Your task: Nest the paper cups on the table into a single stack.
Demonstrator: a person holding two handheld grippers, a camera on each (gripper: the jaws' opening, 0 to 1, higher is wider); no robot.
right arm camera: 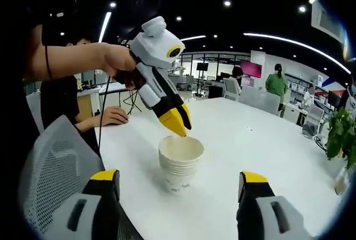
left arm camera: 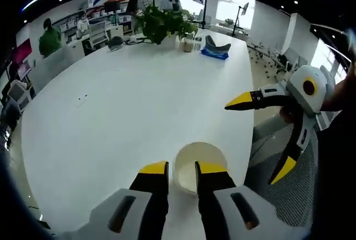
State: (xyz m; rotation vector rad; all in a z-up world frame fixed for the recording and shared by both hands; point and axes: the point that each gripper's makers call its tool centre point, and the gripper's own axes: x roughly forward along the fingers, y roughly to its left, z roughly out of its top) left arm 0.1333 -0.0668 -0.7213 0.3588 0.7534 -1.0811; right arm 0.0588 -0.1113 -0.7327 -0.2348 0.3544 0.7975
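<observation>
step: the cups (right arm camera: pixel 180 165) already stand nested as one stack near the edge of the surface (left arm camera: pixel 128 101); judging by that, the nesting looks done or close to done, and this moment reads as the last seating or letting go.
left hand-held gripper (right arm camera: pixel 177 122): its yellow tips sit close together just above the stack's rim, pointing down at it; in the left gripper view (left arm camera: pixel 181 169) the jaws are nearly together with the top cup's mouth showing right beyond them. whether the tips pinch the rim or only hover over it, i cannot tell.
right hand-held gripper (left arm camera: pixel 260 135): jaws spread wide, holding nothing, off the surface's edge beside the stack; in its own view (right arm camera: pixel 178 180) the stack stands between and beyond the two jaws.
next move: probably a check that the top cup is pressed fully home, then lifting the left one straight up so the stack is not tipped.
stack: pale paper cups, several rims layered tight under the top one, upright, open mouth empty, small print low on the side.
nearby: a mesh chair (right arm camera: pixel 53 168) at the edge; a plant (left arm camera: pixel 164 24) at the far end.
</observation>
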